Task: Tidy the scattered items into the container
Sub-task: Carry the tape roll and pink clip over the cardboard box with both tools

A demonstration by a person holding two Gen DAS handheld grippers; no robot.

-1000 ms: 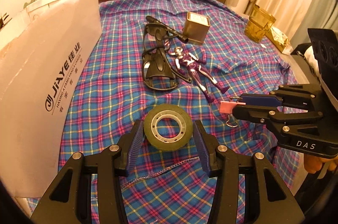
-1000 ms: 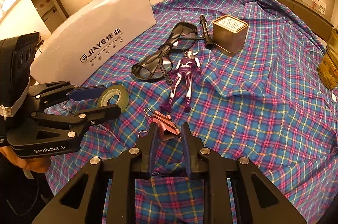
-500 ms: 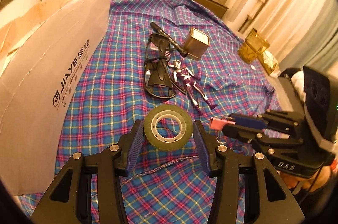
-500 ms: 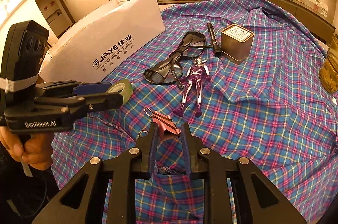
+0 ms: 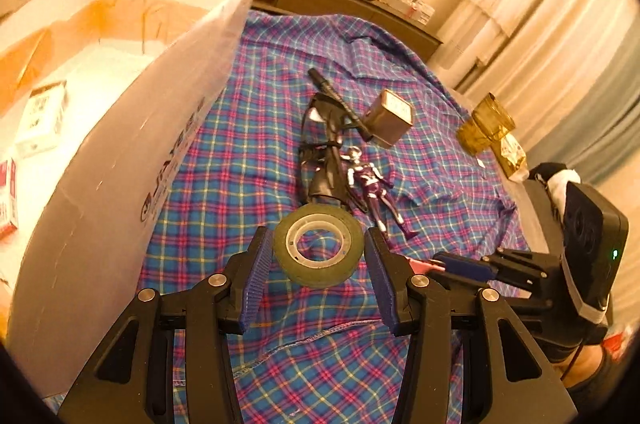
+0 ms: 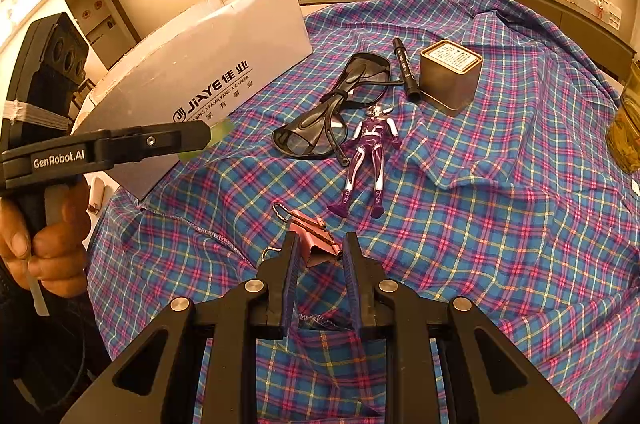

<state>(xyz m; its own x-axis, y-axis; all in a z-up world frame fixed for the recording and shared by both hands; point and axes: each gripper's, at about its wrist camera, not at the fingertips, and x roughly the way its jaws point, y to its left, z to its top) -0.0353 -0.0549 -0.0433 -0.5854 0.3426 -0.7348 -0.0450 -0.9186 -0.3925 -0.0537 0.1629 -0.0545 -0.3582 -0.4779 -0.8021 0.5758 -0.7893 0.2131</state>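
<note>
My left gripper [image 5: 316,238] is shut on a greenish tape roll [image 5: 320,278] and holds it in the air beside the white cardboard box [image 5: 120,152], whose open inside shows at the left. In the right wrist view the left gripper [image 6: 200,140] is side-on in front of the box [image 6: 208,64], a hand on its grip. My right gripper [image 6: 320,242] is shut on a pink binder clip [image 6: 312,232] low over the plaid cloth [image 6: 500,244]. From the left wrist view, that right gripper [image 5: 440,262] sits at the right with the clip [image 5: 424,266].
On the cloth lie black goggles [image 6: 320,128], a purple toy figure [image 6: 368,160], a black pen [image 6: 406,68] and a square metal tin [image 6: 450,76]. An amber glass jar [image 5: 486,124] stands at the far right edge. Small packets [image 5: 40,120] lie inside the box.
My left gripper has risen and rolled with the tape roll, moving toward the box, so that the box's inside now shows. The right gripper has kept still with the clip.
</note>
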